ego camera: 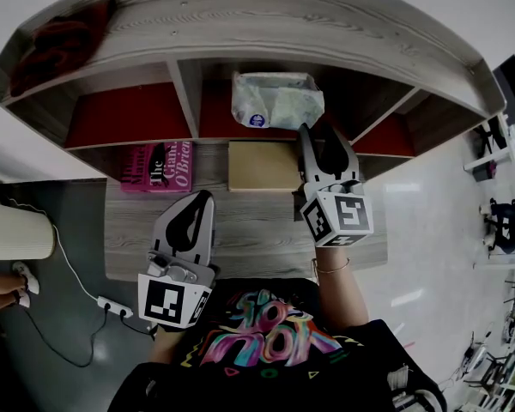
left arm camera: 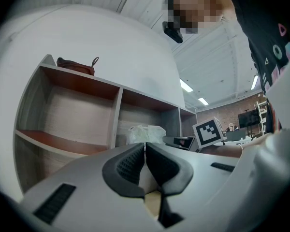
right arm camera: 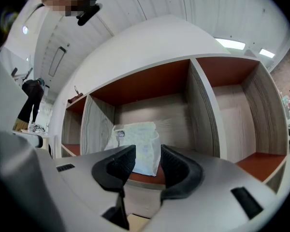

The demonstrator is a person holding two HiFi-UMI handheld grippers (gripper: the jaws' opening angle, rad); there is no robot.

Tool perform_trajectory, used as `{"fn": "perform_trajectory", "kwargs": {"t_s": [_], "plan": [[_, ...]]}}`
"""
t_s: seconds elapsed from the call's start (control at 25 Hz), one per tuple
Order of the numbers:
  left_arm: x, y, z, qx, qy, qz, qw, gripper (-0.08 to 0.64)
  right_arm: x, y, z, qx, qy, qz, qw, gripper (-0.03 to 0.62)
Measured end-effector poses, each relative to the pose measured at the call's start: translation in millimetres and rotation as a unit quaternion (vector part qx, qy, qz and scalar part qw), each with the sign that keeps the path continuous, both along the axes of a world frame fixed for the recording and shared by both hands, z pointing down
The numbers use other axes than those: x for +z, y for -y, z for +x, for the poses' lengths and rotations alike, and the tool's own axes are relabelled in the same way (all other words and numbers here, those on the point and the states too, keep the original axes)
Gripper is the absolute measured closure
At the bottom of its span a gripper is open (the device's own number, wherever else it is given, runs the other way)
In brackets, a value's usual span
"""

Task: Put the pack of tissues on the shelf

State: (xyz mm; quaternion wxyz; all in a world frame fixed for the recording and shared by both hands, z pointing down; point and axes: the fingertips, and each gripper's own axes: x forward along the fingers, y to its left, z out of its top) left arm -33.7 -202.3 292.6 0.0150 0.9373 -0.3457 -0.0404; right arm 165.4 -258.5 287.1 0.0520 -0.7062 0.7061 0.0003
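Note:
The pack of tissues (ego camera: 275, 99), white with a pale print and a small round sticker, rests on the red floor of the shelf's (ego camera: 184, 88) middle compartment. In the right gripper view the pack (right arm camera: 137, 146) stands just past the tips, with a gap on both sides. My right gripper (ego camera: 324, 140) is open at the compartment's mouth, nothing between its pads. My left gripper (ego camera: 202, 197) hangs lower left over the desk, jaws shut and empty. The left gripper view shows its jaws (left arm camera: 145, 151) closed, with the pack (left arm camera: 145, 133) far ahead.
A pink book (ego camera: 157, 166) and a flat tan box (ego camera: 262, 166) lie on the wooden desk (ego camera: 257, 230) below the shelf. A dark red bag (ego camera: 60, 37) sits on the shelf's top left. The side compartments are bare. A power strip (ego camera: 113, 307) lies on the floor.

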Motion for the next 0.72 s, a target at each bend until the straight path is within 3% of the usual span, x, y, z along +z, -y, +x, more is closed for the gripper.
{"fn": "perform_trajectory", "kwargs": {"t_s": [0.36, 0.72], "plan": [[0, -1, 4, 0.004, 0.005, 0.000, 1.0000, 0.529, -4, -14, -5, -0.022, 0.001, 0.000, 1.000, 0.430], [4, -4, 16, 0.016, 0.008, -0.005, 0.9998, 0.529, 4, -44, -31, -0.094, -0.015, -0.019, 0.995, 0.431]]}}
